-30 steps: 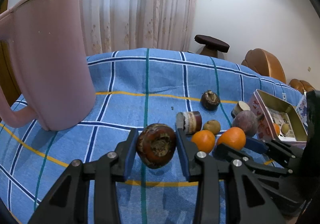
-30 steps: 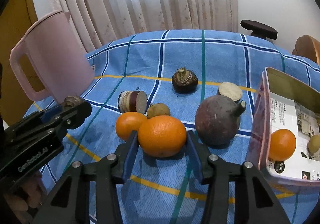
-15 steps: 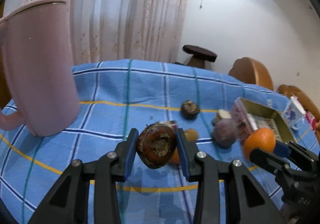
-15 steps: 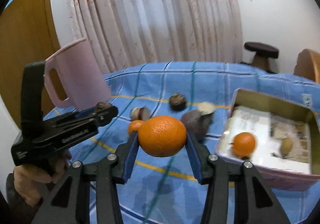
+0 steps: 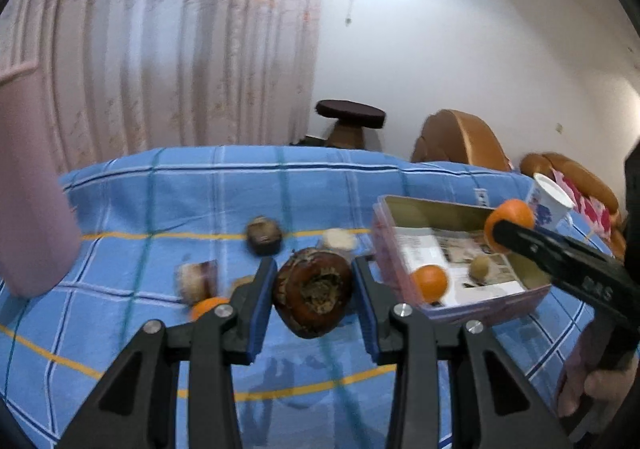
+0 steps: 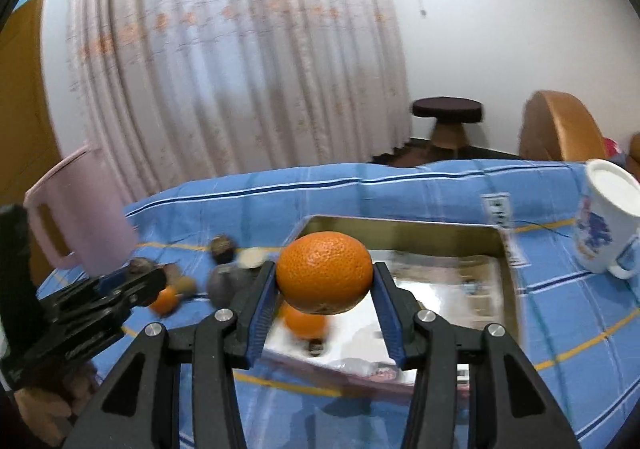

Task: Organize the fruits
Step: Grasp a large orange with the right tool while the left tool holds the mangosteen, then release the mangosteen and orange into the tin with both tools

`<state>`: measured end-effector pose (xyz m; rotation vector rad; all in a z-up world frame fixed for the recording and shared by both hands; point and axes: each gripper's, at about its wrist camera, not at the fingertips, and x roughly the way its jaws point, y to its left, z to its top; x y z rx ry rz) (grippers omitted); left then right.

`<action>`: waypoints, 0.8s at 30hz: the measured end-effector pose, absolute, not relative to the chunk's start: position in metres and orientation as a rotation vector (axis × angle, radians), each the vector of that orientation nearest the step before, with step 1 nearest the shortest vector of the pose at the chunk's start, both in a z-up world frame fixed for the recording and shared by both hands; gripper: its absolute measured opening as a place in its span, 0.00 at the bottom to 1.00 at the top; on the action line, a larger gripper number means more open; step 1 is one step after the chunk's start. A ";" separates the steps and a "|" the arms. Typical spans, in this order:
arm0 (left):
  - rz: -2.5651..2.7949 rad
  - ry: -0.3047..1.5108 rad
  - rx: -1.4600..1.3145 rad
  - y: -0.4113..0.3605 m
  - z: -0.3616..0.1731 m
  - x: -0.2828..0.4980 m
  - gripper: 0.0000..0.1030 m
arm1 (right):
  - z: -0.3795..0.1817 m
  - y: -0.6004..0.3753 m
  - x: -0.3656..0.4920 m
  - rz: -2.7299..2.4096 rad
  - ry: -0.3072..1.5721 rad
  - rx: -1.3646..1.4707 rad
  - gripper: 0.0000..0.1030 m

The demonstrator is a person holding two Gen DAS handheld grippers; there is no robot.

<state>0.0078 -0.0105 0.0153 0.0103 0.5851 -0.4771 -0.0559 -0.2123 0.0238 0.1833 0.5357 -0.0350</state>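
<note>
Orange [image 6: 325, 272] now above box [image 6: 404, 225]

A pink jug [image 6: 86, 209] and a white printed mug [image 6: 608, 225] stand on the blue checked tablecloth [image 5: 200, 185].

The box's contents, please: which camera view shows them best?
The left wrist view: the box is seen openly, with an orange and a small brownish fruit on its printed liner. In the right wrist view, the held orange and blur hide most of the inside.
</note>
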 end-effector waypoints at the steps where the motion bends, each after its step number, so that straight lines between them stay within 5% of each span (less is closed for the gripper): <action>1: -0.493 0.583 0.019 -0.021 0.017 0.007 0.39 | 0.023 -0.221 -0.056 -0.053 0.537 0.194 0.47; 13: -0.606 0.649 0.121 -0.136 0.006 0.008 0.39 | 0.007 -0.279 -0.051 -0.144 0.608 0.190 0.48; 24: -0.573 0.699 0.153 -0.145 -0.008 0.013 0.39 | -0.008 -0.282 -0.036 -0.118 0.677 0.180 0.48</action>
